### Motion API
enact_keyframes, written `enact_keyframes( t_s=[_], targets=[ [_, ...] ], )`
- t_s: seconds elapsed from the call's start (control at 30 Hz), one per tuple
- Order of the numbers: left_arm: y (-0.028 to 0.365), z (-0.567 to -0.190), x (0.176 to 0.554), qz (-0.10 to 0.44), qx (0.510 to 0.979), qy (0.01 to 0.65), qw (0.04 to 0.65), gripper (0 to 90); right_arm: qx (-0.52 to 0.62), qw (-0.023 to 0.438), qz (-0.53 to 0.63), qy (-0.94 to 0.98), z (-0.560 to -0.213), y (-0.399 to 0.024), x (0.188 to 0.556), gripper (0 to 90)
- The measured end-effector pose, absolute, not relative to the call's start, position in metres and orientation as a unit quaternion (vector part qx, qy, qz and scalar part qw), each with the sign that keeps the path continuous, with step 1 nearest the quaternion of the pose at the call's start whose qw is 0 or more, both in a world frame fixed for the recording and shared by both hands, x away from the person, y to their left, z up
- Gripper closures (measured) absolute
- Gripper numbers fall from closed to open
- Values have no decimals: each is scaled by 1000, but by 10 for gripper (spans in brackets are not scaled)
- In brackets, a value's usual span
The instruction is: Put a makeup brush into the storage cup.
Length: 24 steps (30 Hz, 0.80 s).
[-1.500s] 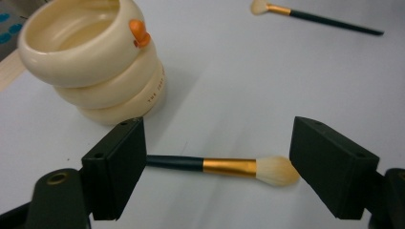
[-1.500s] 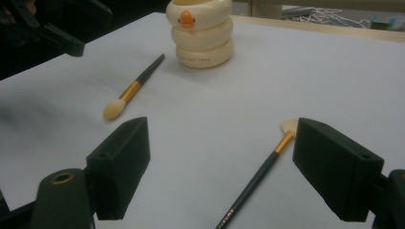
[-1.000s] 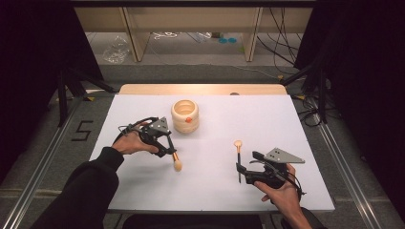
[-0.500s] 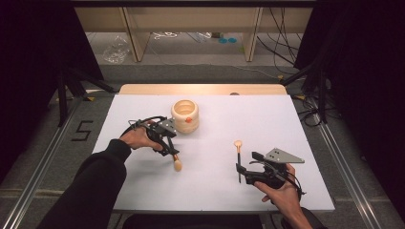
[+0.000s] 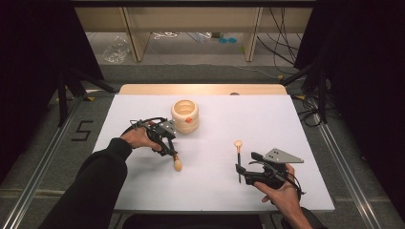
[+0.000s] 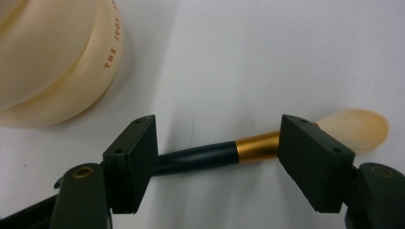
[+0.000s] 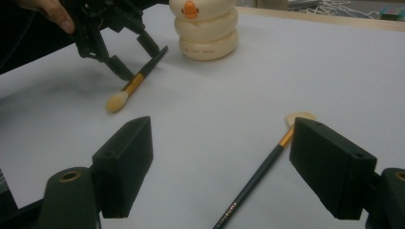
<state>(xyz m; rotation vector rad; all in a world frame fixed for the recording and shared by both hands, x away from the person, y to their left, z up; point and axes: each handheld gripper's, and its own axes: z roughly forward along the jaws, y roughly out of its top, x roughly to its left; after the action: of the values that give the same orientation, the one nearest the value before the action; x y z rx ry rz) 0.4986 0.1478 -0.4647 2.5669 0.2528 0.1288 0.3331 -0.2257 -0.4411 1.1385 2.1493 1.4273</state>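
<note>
Bright table (image 5: pixel 286 124), dark surrounds, soft close-ups.

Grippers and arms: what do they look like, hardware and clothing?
Both grippers are black with two blocky, rectangular black jaws, each showing small screw holes and a brass-coloured pivot bushing at its base. The right gripper carries a grey three-cornered plate on top; the left gripper has a smaller grey plate and a black cable looping behind it. The left arm wears a long black sleeve; the right hand is ungloved.

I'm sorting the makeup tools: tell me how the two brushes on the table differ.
The left brush has a full, rounded tuft; the right brush has a small flat one. The left brush lies across the left gripper's open jaws; the right brush lies beside the right gripper. Both have dark handles with gold ferrules.
</note>
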Motion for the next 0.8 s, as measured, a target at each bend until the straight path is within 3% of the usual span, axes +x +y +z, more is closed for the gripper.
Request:
enact_keyframes(
  t_s=[0.4, 0.8],
  targets=[
    [147, -470, 501, 25, 955, 64, 290, 335, 395, 158, 497, 756, -442, -225, 333, 241],
    [147, -473, 501, 17, 965, 80, 249, 421, 396, 164, 487, 761, -441, -226, 333, 244]
  ],
)
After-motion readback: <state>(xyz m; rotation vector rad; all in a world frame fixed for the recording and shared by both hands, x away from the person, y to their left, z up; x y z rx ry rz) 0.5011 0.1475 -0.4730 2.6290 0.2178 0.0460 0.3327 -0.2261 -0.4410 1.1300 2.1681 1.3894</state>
